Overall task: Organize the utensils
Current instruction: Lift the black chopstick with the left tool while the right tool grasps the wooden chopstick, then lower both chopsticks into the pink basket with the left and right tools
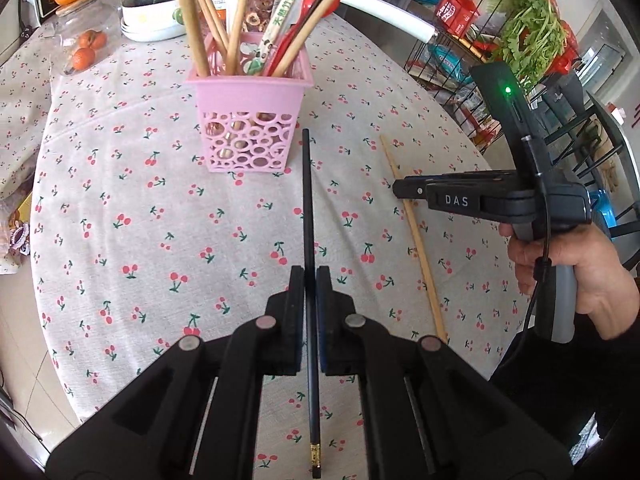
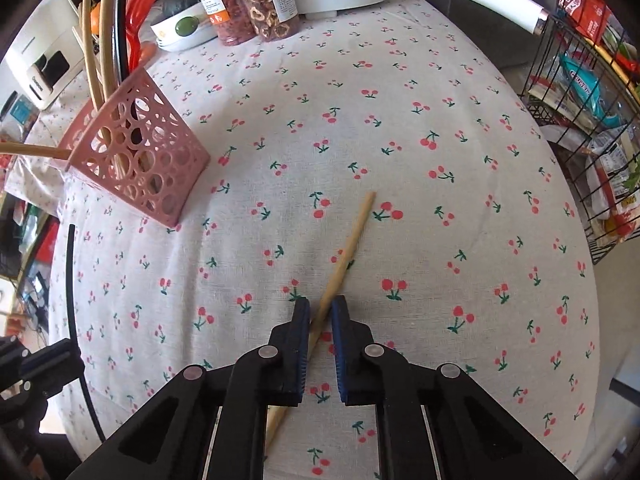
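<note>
Your round table (image 1: 120, 208), under a white cherry-print cloth, carries a pink perforated holder (image 1: 250, 120) toward its far edge, crowded with upright wooden, black and red utensils. Your left gripper (image 1: 310, 280) is clamped on a slim black chopstick (image 1: 307, 200) with a gold band. Your right gripper (image 2: 322, 312) has its jaws drawn in against a pale bamboo chopstick (image 2: 352, 240) lying on the cloth near the right edge.

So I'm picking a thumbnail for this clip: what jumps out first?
The pink holder, bristling with chopsticks, stands mid-table on the cherry-print cloth. In front, the left tongs clamp a black chopstick. To the right, the right tongs straddle a bamboo chopstick lying on the cloth.
</note>
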A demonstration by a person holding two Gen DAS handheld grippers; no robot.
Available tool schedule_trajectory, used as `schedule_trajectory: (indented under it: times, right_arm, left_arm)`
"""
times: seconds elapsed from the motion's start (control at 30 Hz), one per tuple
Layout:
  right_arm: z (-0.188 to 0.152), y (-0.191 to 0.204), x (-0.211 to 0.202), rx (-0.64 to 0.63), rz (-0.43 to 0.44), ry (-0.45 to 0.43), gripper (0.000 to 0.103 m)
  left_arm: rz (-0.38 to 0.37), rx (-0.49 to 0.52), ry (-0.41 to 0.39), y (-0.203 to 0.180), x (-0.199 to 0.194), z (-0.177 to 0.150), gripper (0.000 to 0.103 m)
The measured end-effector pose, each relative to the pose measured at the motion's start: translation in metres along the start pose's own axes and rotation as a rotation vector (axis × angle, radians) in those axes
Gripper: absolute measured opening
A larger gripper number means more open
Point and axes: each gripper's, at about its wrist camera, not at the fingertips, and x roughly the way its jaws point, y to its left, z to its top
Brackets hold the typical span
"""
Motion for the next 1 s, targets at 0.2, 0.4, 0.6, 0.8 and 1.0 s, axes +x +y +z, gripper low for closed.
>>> schedule_trajectory:
  times: [0.2, 0.4, 0.6, 0.8, 1.0]
  right_arm:
    - [-0.001, 0.009, -0.025, -0.015, 0.059, -0.088, 0.006]
    - [-0.012, 0.004, -0.078, -0.014, 0.119, -0.264, 0.006]
    - [-0.026, 0.005, -0.129, -0.027, 0.17, -0.446, 0.006]
    - [-0.021, 0.014, -0.174, -0.056, 0.194, -0.606, 0.006]
    - [-0.005, 0.025, -0.203, -0.091, 0.2, -0.699, 0.006]
  left_arm:
    - [0.012, 0.025, -0.11, 0.005, -0.035, -0.008, 0.006]
    - [0.032, 0.058, -0.253, 0.001, -0.073, -0.008, 0.006]
    - [0.063, 0.08, -0.409, -0.009, -0.103, 0.001, 0.006]
    - [0.105, 0.11, -0.576, -0.021, -0.132, 0.012, 0.006]
    - [0.187, 0.147, -0.726, -0.034, -0.15, 0.031, 0.006]
